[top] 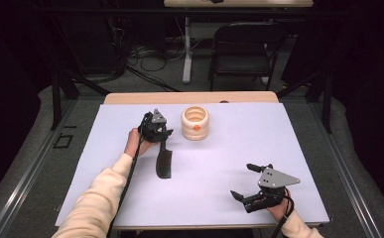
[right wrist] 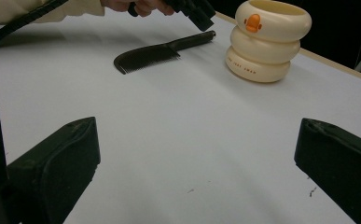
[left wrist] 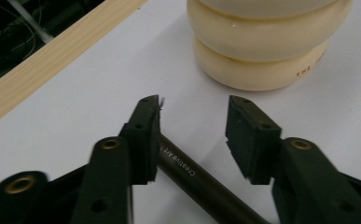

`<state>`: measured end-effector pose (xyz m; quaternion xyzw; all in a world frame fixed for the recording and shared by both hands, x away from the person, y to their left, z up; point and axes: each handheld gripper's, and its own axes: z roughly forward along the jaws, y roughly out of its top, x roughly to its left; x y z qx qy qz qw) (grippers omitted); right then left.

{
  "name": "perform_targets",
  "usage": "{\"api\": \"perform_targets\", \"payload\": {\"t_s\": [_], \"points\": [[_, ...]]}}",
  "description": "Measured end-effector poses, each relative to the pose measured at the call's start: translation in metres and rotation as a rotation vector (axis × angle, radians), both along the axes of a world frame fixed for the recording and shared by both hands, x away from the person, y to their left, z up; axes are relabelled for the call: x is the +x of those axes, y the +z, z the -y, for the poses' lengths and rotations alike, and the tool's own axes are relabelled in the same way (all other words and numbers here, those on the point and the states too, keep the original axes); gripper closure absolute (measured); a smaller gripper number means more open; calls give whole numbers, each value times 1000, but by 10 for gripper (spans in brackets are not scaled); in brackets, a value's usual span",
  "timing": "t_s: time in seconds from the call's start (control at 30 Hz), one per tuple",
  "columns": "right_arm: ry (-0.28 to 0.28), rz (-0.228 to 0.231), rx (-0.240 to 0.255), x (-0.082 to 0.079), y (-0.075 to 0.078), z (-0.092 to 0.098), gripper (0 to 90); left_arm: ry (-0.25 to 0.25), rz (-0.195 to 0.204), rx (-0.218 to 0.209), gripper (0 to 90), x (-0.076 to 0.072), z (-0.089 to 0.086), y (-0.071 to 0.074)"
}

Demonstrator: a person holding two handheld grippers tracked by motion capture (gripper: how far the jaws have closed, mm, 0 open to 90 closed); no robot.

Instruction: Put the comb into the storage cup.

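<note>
Clearly, the comb (top: pixel 163 159) is the thing in hand: a dark, nearly black comb with a round, smooth handle and a flat body with fine teeth along one edge. In the left gripper view the handle (left wrist: pixel 201 182) looks dark brown and a little glossy, and it carries small white printed letters near its end. The comb lies flat on the white table cover (top: pixel 219 148), left of the middle, with the handle pointing toward the far side and the toothed part toward the person.

The left gripper (top: pixel 158 133) is over the handle end. Its jaws are partly apart, with the handle between them; the handle lies against the inner face of one pad (left wrist: pixel 146 140), while the other pad (left wrist: pixel 253 137) is clearly away from it, so the handle is not clamped.

Just beside the handle end, to the right in the high view, stands a cream cup (top: pixel 195 123) shaped like stacked rings, with a small orange mark on its side. It does not touch the comb.

The right gripper (top: pixel 251 181) is near the front right corner of the cover, well apart from the comb. Its jaws are wide apart and nothing is between them.
</note>
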<state>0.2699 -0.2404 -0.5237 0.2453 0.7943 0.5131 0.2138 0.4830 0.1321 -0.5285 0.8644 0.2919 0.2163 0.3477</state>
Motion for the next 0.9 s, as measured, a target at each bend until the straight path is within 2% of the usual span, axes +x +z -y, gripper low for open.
{"api": "perform_targets", "payload": {"t_s": [0.17,0.3,0.37,0.6,0.9], "points": [[0,0,-2,0,0,0,0,-9,-5,-4,719,5,4,-2],[-2,0,-1,0,0,0,0,-1,-18,30,829,9,7,-7],[-1,1,-2,0,0,1,0,12,-12,44,871,10,7,-10],[0,1,0,-1,0,0,0,22,-27,89,898,14,5,-17],[-1,1,-1,-1,0,0,0,26,-32,117,900,16,2,-20]]}}
